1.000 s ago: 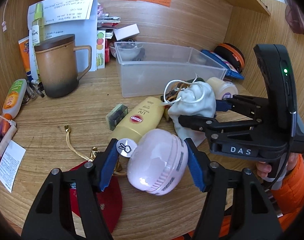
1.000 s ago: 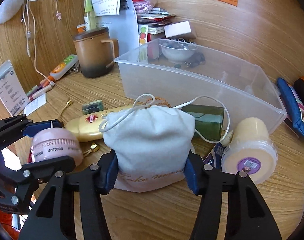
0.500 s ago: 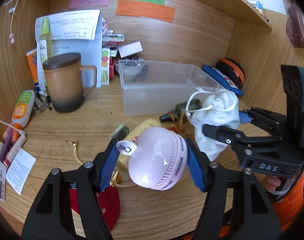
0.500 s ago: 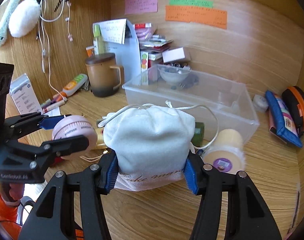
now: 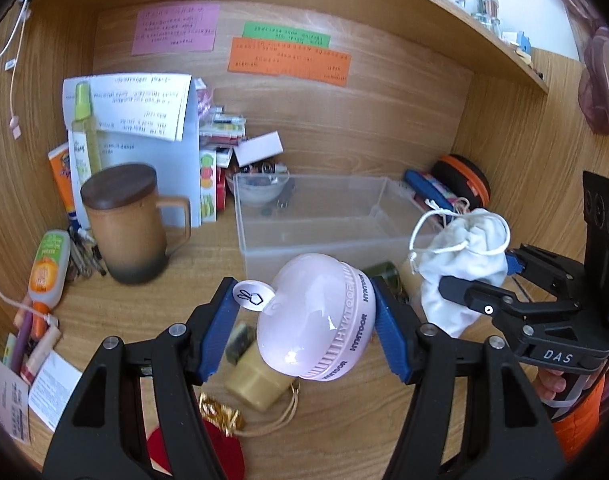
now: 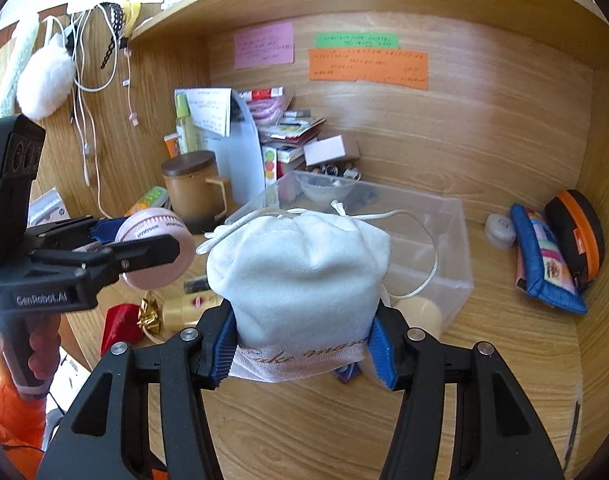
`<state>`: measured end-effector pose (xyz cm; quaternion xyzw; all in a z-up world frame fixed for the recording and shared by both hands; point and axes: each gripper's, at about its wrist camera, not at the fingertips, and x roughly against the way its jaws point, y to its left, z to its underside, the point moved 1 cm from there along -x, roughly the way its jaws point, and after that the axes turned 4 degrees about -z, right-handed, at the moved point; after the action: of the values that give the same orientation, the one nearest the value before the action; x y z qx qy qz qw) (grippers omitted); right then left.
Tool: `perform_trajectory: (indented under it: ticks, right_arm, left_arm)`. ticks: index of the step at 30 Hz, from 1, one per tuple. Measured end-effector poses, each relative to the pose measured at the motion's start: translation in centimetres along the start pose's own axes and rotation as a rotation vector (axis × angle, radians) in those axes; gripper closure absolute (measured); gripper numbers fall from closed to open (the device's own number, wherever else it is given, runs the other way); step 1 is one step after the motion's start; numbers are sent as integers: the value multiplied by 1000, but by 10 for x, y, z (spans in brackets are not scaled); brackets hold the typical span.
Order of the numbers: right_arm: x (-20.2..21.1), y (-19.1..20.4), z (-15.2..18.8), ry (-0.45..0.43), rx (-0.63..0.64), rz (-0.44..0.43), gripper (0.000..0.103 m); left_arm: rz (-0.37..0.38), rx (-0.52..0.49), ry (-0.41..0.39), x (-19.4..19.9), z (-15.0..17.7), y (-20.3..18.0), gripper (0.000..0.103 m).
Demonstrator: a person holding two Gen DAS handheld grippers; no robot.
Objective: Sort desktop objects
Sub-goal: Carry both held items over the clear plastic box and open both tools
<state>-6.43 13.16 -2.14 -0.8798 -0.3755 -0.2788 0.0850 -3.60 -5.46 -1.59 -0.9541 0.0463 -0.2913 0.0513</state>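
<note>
Left gripper (image 5: 304, 328): its blue pads are clamped on either side of a round pink case (image 5: 316, 320), which is held tilted and clear of the wooden desk (image 5: 208, 276); a small white tag (image 5: 254, 295) sticks out of the case against the left pad. Directly below the held case lie a cream-yellow tube (image 5: 256, 384), a gold cord (image 5: 272, 424) and a red pouch (image 5: 220, 452). Ahead of the fingers stands a clear plastic bin (image 5: 316, 220), with a small bowl (image 5: 260, 190) in its far left corner. Ahead and to the left is a brown lidded mug (image 5: 124, 224), with a green-and-orange tube (image 5: 48, 268) further left near the side wall. Right gripper (image 6: 302, 344): its pads are closed on the lower part of a white drawstring pouch (image 6: 300, 272), which is carried upright above the desk with its cord loop (image 6: 420, 256) hanging to the right. Just behind the pouch is the same clear bin (image 6: 444, 240); a cream jar (image 6: 420, 316) sits close to the right finger, beside the bin's near wall. Far to the right lie a blue pencil pouch (image 6: 544, 264) and a black-and-orange case (image 6: 580, 232). Each gripper appears in the other's view, side by side; the left one is gripped by a hand (image 6: 36, 344) with an orange sleeve (image 6: 12, 432). Pink, green and orange notes (image 6: 368, 64) are on the back wall.
</note>
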Motion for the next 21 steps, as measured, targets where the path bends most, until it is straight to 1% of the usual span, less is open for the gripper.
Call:
perform_trajectory:
  ticks: [10,13,16,21]
  right_arm:
    - [3,-19,-26,-39,16,18,51]
    - [1,-25,-36,-49,25,29,51]
    - [-1,-33,-44,-59,33,40,51]
    - [-13,-46,-58,-51,43,55,51]
  left_arm:
    - [14,-31,-32,-11,-44,-10,38]
    - [6,-48,-36,-18,-56,-13,38]
    - [9,-57,-30,-26,-66,-14,38]
    - [4,-77,-5,-46,-81,-16,38]
